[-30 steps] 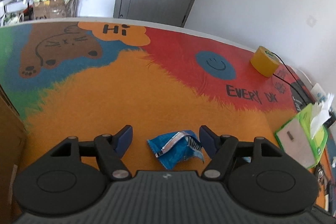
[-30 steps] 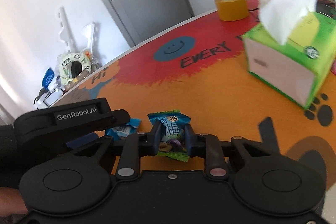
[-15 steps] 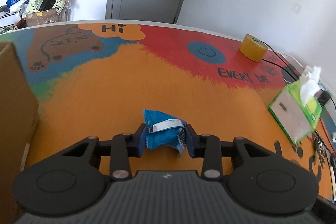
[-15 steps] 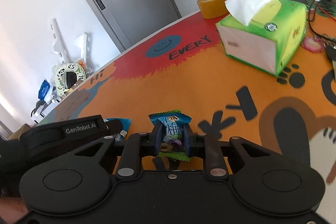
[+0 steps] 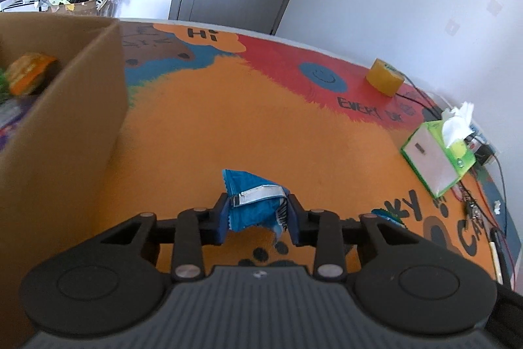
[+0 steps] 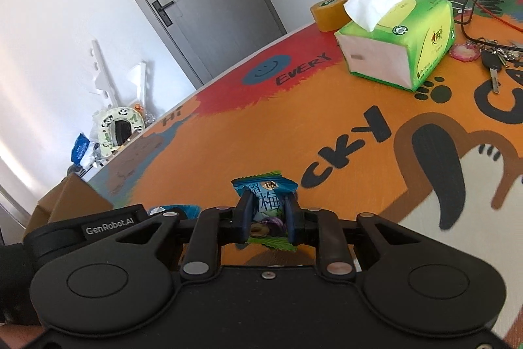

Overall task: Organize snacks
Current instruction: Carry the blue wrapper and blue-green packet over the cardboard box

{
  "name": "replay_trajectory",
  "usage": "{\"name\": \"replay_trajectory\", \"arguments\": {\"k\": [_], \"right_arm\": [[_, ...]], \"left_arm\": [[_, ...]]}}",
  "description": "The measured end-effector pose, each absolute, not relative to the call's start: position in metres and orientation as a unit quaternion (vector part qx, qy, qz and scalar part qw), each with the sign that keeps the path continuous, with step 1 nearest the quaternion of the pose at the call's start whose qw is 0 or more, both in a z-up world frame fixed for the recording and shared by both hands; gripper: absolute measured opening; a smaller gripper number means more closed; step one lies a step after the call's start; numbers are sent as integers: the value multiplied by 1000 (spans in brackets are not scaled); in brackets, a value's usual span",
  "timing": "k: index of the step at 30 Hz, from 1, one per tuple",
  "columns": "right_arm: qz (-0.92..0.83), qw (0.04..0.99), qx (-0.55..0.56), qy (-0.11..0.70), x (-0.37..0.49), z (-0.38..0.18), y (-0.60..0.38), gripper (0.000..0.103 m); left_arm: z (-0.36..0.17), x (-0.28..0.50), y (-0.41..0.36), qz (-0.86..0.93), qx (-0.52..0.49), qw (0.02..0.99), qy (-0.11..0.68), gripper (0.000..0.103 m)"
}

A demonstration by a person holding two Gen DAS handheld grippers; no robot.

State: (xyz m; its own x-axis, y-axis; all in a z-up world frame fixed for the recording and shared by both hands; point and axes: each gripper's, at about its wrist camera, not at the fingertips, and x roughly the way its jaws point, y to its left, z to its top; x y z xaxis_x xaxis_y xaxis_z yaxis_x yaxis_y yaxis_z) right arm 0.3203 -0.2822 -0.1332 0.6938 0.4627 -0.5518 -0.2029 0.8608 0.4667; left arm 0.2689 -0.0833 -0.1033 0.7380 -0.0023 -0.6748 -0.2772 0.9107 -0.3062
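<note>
Left wrist view has our left gripper (image 5: 258, 218) clamped on the blue snack packet (image 5: 253, 203), right gripper (image 6: 266, 216) pinching the green plum candy (image 6: 265, 205), so we carry both over the cardboard box (image 5: 62, 126) wall before letting go.

The tabletop (image 6: 228, 133) has "Hi" in an orange blob, "EVERY" next to a blue smiley, and "CKY" in fat black letters. The left gripper (image 6: 108, 226) reads "GenRobot.AI". The green snack packet (image 6: 266, 201) shows a Chinese character, 梅.
</note>
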Motion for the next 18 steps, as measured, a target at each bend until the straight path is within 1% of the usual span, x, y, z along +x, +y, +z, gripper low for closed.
{"name": "replay_trajectory", "arguments": {"k": [9, 18], "right_arm": [[207, 903, 188, 326, 296, -120, -272, 22], [235, 908, 184, 294, 271, -93, -257, 22]], "left_arm": [[-76, 230, -71, 77, -211, 924, 310, 34], [-47, 202, -61, 75, -213, 936, 270, 34]]}}
